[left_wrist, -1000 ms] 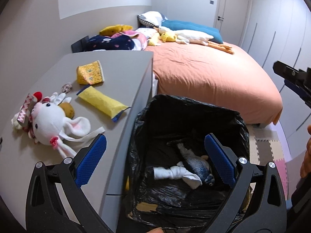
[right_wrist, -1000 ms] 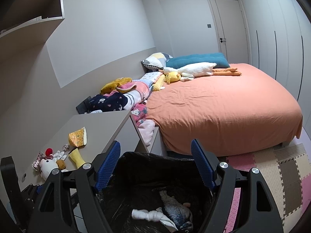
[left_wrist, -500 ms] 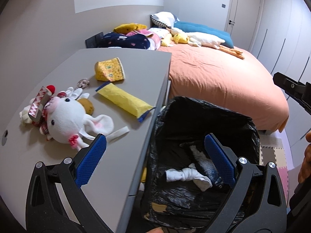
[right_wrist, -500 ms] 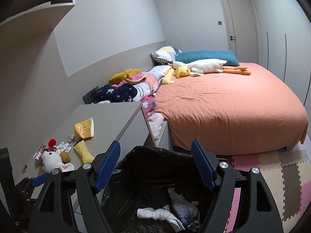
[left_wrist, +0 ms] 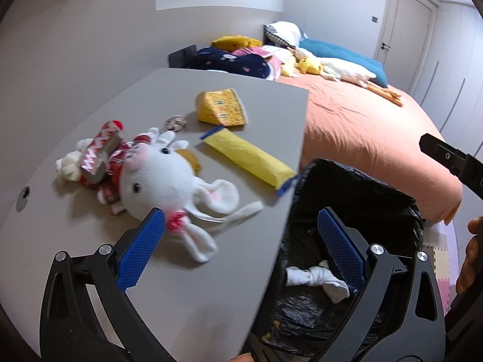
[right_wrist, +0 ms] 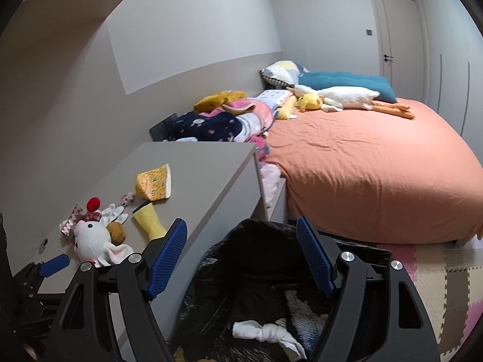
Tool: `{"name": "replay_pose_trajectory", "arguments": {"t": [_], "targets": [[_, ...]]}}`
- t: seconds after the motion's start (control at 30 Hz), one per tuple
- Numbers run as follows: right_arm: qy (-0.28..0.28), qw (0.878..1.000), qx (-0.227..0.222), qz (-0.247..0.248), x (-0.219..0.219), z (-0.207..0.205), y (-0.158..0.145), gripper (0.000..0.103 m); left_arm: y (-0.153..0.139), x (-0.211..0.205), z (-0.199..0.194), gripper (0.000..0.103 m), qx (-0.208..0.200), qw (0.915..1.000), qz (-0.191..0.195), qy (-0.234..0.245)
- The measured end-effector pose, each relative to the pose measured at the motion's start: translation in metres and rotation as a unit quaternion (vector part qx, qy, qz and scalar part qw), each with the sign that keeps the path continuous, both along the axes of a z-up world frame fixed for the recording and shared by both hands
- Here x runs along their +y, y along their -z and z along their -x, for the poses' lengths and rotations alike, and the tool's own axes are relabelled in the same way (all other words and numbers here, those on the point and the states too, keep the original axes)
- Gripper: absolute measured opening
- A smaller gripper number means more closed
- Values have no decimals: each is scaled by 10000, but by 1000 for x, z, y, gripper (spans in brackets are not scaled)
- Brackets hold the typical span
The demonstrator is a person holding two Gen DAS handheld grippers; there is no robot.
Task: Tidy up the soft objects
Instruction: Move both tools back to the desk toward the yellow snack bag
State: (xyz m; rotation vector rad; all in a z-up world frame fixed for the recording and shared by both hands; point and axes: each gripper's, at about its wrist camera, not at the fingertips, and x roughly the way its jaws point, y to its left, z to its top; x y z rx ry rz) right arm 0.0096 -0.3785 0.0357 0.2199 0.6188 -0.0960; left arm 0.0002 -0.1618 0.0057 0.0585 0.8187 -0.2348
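Both grippers are wide apart and hold nothing. The left gripper [left_wrist: 241,241] hangs over the counter [left_wrist: 196,286] edge, near the bunny [left_wrist: 157,178]. The right gripper [right_wrist: 241,253] is above the black bin [right_wrist: 256,241]. A white sock [right_wrist: 265,333] lies in the bin.

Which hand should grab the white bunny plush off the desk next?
Left. The left gripper is open just short of the bunny plush; the right gripper, also open, faces the black bin.
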Motion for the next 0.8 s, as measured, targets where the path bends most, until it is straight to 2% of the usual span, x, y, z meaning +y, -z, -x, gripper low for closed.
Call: {"name": "replay_pose_trajectory", "arguments": {"t": [0.8], "targets": [[-808, 9956, 465, 88, 77, -78, 26, 76, -4, 92, -40, 98, 68, 9961, 0, -880]]}}
